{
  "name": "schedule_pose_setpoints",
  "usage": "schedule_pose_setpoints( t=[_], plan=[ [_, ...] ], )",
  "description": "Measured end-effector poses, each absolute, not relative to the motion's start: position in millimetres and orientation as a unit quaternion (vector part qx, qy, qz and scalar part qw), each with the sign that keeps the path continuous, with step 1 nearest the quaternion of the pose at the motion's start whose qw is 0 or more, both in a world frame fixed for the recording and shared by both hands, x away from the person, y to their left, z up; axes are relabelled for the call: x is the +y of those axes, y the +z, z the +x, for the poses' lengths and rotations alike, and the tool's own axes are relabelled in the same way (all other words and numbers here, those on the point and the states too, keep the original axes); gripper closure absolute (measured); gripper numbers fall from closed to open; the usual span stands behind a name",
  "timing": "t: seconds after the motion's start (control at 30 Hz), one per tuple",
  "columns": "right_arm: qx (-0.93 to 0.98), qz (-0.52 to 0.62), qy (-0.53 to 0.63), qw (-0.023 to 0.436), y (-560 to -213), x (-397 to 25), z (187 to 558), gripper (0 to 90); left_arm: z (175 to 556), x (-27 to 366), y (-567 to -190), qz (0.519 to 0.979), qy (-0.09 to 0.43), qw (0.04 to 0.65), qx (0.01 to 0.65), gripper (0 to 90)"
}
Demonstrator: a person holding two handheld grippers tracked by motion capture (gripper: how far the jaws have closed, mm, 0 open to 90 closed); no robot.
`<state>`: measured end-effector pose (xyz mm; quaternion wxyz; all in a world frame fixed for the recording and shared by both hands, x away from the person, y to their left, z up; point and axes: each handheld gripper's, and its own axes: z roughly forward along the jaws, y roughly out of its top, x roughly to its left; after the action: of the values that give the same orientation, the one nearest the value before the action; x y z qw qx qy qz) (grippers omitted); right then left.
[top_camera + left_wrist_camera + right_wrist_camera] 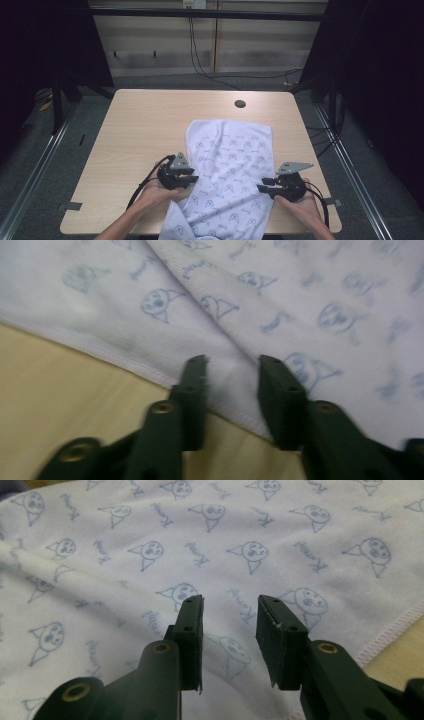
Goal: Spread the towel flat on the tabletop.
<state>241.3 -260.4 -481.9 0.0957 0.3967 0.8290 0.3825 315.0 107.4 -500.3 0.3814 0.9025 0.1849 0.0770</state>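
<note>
A white cloth lies on the wooden table. It is long and thin, and it runs from the middle of the table down to the near edge. Its bottom end hangs a bit over that edge. The cloth has little blue drawings all over it. They look like small round faces with pointy hats, and there are tiny blue words beside them. The cloth is soft and a bit wrinkly. A long fold runs across it in the left gripper view. The edge has a neat sewn line.

The left gripper is at the left side of the cloth. Its jaws are apart, with nothing pinched between them. In the left gripper view the tips sit right over the cloth's edge, where the cloth meets the table.

The right gripper is at the right side of the cloth. Its jaws are apart too and hold nothing. In the right gripper view they hang over the cloth, close to its sewn edge.

A hand holds each gripper. A small dark hole is in the table past the far end of the cloth.
</note>
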Motion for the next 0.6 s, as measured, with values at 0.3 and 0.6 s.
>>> schedule_pose_setpoints(
  t=[0.3, 0.6],
  plan=[
    [0.834, 0.393, 0.375, 0.101, -481, -257, 239, 62.9, 338, 140, -500, 0.883, 0.064, 0.380, 0.267, 89.7],
    [0.835, 0.398, 0.369, 0.095, -483, -259, 241, 63.1, 367, 208, -502, 0.843, 0.091, 0.382, 0.368, 89.6]
  ],
)
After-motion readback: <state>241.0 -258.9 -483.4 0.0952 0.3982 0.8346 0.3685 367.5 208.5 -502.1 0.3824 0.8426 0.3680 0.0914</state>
